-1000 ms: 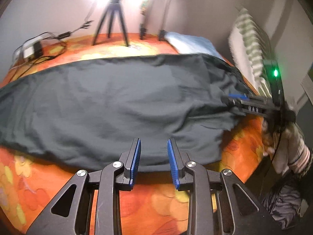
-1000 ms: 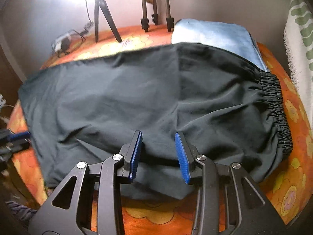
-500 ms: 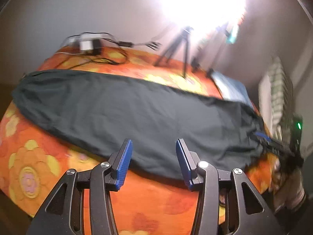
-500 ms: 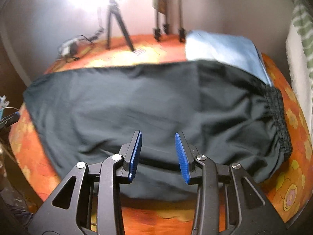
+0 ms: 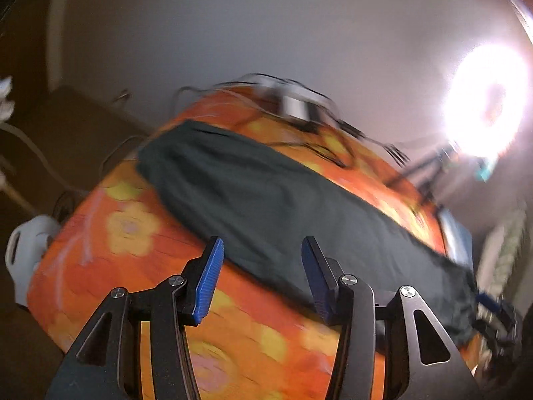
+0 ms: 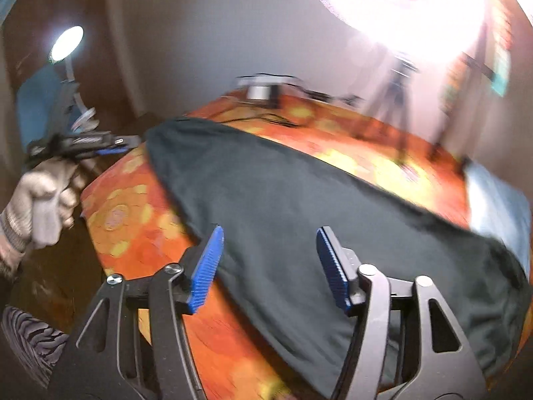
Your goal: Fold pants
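Dark grey pants point(image 5: 266, 206) lie flat, folded lengthwise, across an orange flowered bedspread point(image 5: 126, 233); they also show in the right wrist view point(image 6: 299, 220). My left gripper point(image 5: 261, 278) is open and empty, above the near edge of the pants toward the leg end. My right gripper point(image 6: 269, 266) is open and empty, over the near edge of the pants. The left gripper also shows in the right wrist view point(image 6: 100, 146), held by a gloved hand point(image 6: 40, 196) off the bed's left edge. Both views are blurred.
A tripod point(image 6: 396, 100) and a bright ring light point(image 5: 486, 106) stand at the back. Cables and a power box point(image 5: 296, 106) lie on the far part of the bed. A folded light blue cloth point(image 6: 499, 196) lies at the right. A white object point(image 5: 26, 250) sits left of the bed.
Both grippers have swung left toward the leg end of the pants and opened wider. The waistband has left the right wrist view.
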The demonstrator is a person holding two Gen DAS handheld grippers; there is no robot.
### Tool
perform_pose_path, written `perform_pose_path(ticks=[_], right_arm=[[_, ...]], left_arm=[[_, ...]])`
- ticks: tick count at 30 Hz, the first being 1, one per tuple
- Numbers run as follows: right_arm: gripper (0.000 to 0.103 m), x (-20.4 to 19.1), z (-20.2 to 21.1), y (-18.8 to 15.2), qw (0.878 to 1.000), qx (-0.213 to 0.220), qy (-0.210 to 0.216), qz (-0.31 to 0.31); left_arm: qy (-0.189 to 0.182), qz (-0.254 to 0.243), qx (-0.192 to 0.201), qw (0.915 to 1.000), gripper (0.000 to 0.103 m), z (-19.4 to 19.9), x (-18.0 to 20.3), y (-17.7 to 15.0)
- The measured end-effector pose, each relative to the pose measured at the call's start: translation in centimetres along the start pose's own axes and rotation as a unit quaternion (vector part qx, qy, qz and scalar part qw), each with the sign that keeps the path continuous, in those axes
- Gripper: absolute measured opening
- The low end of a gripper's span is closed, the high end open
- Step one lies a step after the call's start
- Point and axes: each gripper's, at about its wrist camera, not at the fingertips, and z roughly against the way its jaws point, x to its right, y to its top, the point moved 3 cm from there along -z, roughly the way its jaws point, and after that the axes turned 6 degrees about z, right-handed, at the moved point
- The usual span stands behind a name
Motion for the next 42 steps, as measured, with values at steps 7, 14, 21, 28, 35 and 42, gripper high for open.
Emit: perform_pose_path(ticks=[7,14,21,28,35,42], right_arm=[[0.065,-7.1,-9.4,5.6,0.995,-0.018,0.048,0.086],[0.065,-14.3,-18.7,8.7,0.982,-0.053,0.085,0.161],[0.065,-18.1,-25.2,9.3,0.972,-0.087,0.087,0.201],[0.065,-19.3,-28.6,9.8,0.971,-0.098,0.083,0.2],[0.05,-18.4,-29.9,10.8,0.977,-0.1,0.088,0.168],[0.006,-17.4,-30.4,11.6,0.982,-0.105,0.09,0.131]], left_arm=[[-0.001,0.084,0.007,0.9965,0.048,-3.1,-7.7,4.4],[-0.004,0.103,-0.013,0.9945,0.048,-6.7,-11.0,5.9],[-0.028,0.119,-0.018,0.9923,0.048,-8.3,-12.8,7.1],[-0.038,0.133,-0.019,0.9902,0.048,-9.2,-13.7,8.0],[-0.038,0.129,-0.025,0.9906,0.049,-9.4,-13.6,7.8],[-0.039,0.128,-0.022,0.9908,0.055,-9.9,-12.9,7.7]])
